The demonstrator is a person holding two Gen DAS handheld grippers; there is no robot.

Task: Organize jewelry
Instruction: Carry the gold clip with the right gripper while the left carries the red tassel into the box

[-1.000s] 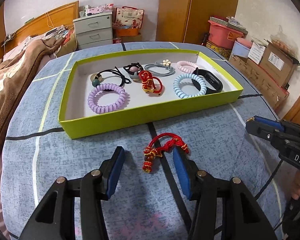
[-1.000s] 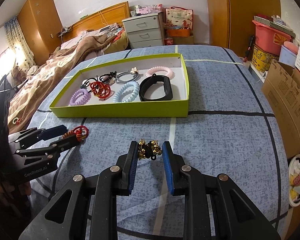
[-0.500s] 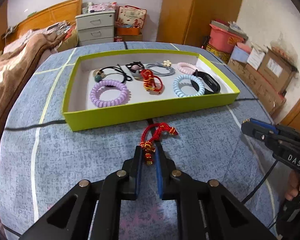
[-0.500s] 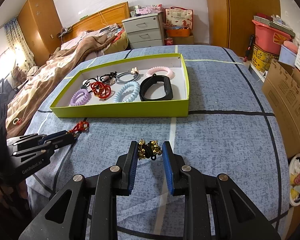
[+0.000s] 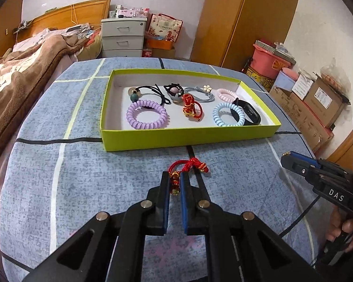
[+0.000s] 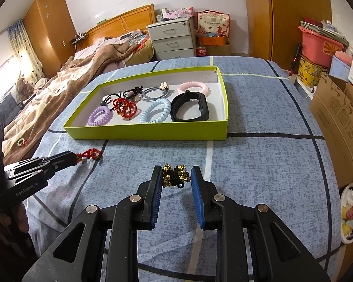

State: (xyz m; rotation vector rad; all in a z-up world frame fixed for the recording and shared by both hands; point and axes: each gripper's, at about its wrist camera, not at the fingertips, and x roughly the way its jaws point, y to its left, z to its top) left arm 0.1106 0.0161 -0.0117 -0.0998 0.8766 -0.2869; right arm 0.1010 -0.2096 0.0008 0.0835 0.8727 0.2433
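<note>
- The left gripper [image 5: 175, 183], low centre of its view, is clamped on the beaded end of the red cord bracelet [image 5: 188, 167], just below the green tray [image 5: 188, 138].
- Judgement: lift clear of the tray wall before lowering inside.
- The right gripper [image 6: 176, 178] brackets the black-and-gold hair tie [image 6: 176, 175]; pad contact is unclear.
</note>
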